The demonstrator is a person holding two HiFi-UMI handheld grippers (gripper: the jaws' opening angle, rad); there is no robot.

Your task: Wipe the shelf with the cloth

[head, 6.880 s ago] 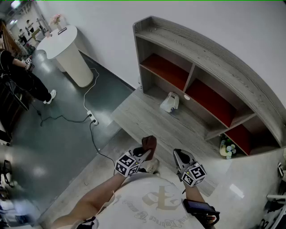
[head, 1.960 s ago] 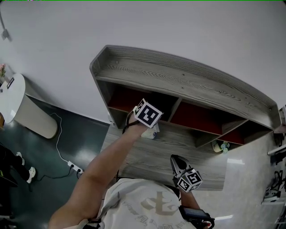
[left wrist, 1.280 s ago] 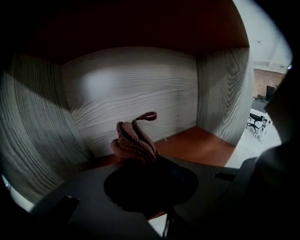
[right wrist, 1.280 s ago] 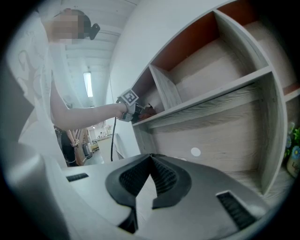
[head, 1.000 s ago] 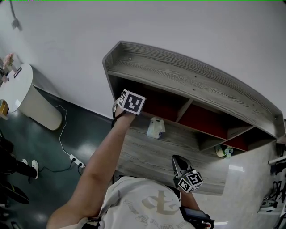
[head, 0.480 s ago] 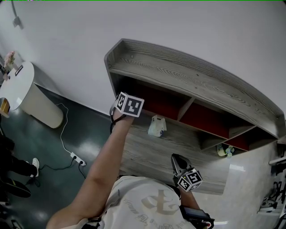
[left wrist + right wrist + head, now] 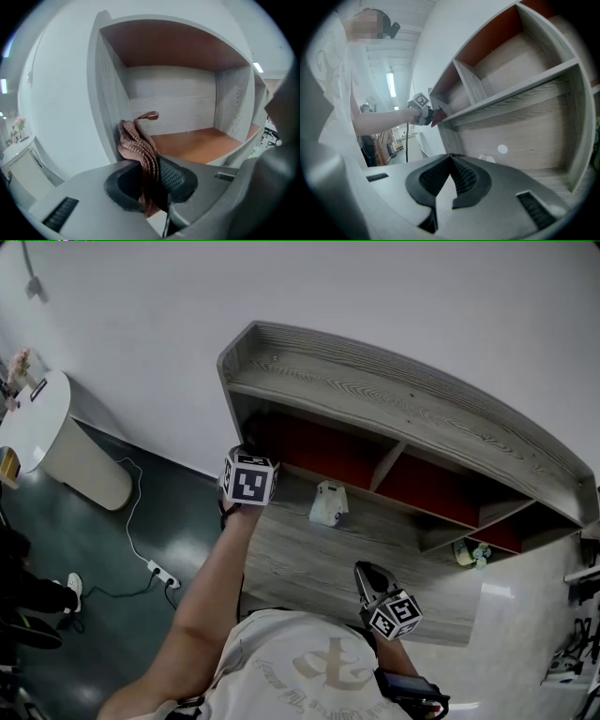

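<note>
Starting with the head view, the left claw [image 7: 246, 482] sat at the left end of the wooden shelf [image 7: 394, 399], and the right claw [image 7: 367, 573] hung low, near the body. In the left gripper view, that claw was clamped on the brown knitted cloth [image 7: 138, 145], which touched the compartment's left wall. A good wipe would probably press it flat along the orange board [image 7: 197, 145]. In the right gripper view, the jaws met on nothing.

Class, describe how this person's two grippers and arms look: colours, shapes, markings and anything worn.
The left gripper and right gripper each have a grey moulded body with two black ribbed pads. Each carries a cube of black-and-white square markers. The person wears a pale, printed, short-sleeved T-shirt and a dark band on the right wrist.
</note>
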